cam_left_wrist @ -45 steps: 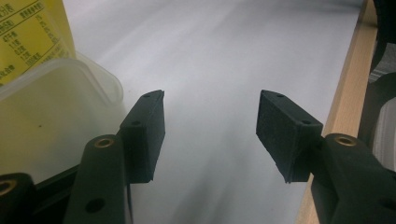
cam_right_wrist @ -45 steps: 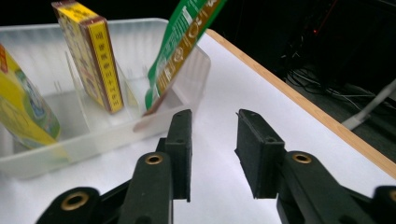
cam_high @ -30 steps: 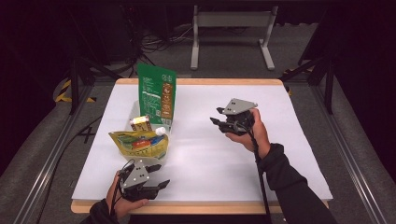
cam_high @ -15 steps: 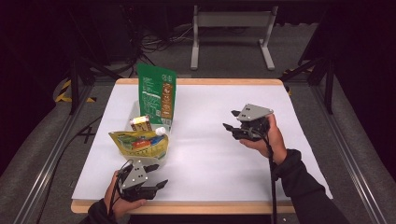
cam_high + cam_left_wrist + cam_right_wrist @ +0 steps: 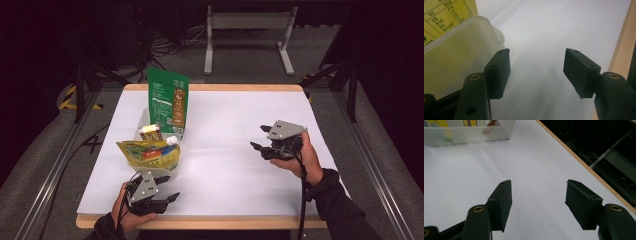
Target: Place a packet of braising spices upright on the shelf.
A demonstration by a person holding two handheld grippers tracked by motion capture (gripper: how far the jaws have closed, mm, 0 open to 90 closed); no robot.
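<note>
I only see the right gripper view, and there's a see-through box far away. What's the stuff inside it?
Observer: A green pouch stands upright at the far end of the tub, taller than the yellow pouch in front of it.
Operator: Where's the other gripper? Is it holding something?
Observer: The left gripper sits near the front edge of the table, just short of the tub, with its jaws open and nothing between them.
</note>
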